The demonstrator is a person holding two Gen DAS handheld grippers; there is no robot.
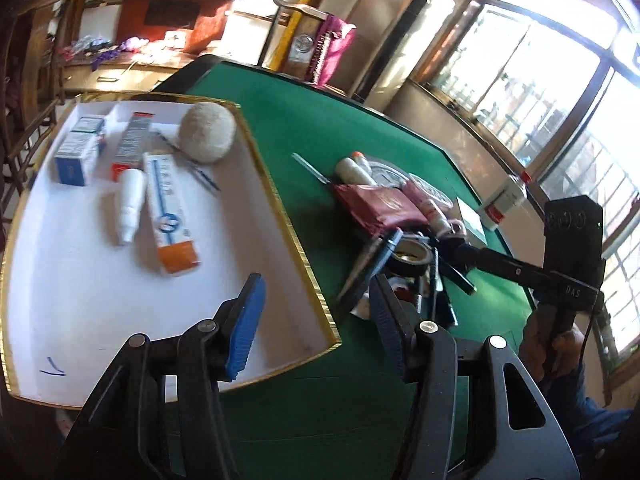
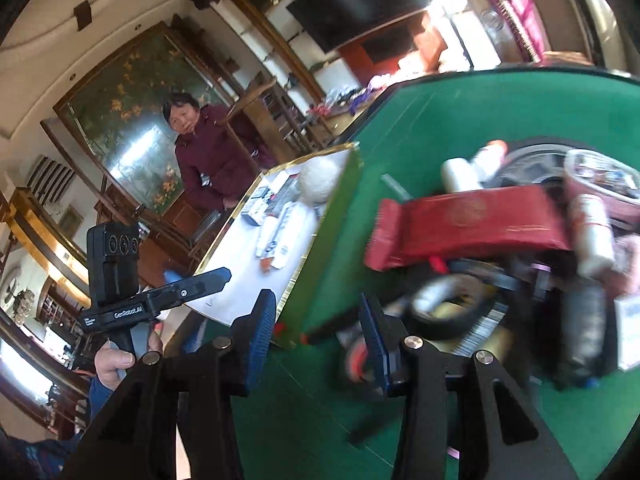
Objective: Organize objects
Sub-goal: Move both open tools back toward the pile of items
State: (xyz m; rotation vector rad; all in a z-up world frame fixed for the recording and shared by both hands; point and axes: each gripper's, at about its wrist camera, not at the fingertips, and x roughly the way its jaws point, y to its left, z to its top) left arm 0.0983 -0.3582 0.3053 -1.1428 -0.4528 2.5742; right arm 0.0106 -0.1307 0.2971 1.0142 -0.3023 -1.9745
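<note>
Both grippers are black linkage frames with silver round pivot screws and ribbed blue pads (image 1: 246,320). The right gripper (image 1: 404,248) handle reads "DAS"; behind it, a blue sleeve (image 1: 600,428).

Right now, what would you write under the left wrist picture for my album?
Open left gripper hovers empty over the gold-edged white tray, beside a pile of clutter on the green table.

— Upper left of the right wrist view? Large framed painting (image 2: 132,120) with yellow flowers, person in a maroon jacket (image 2: 212,160) before it.
— Top centre? Dark television screen (image 2: 356,4). Bright windows (image 1: 560,92) at right of the left view.
</note>
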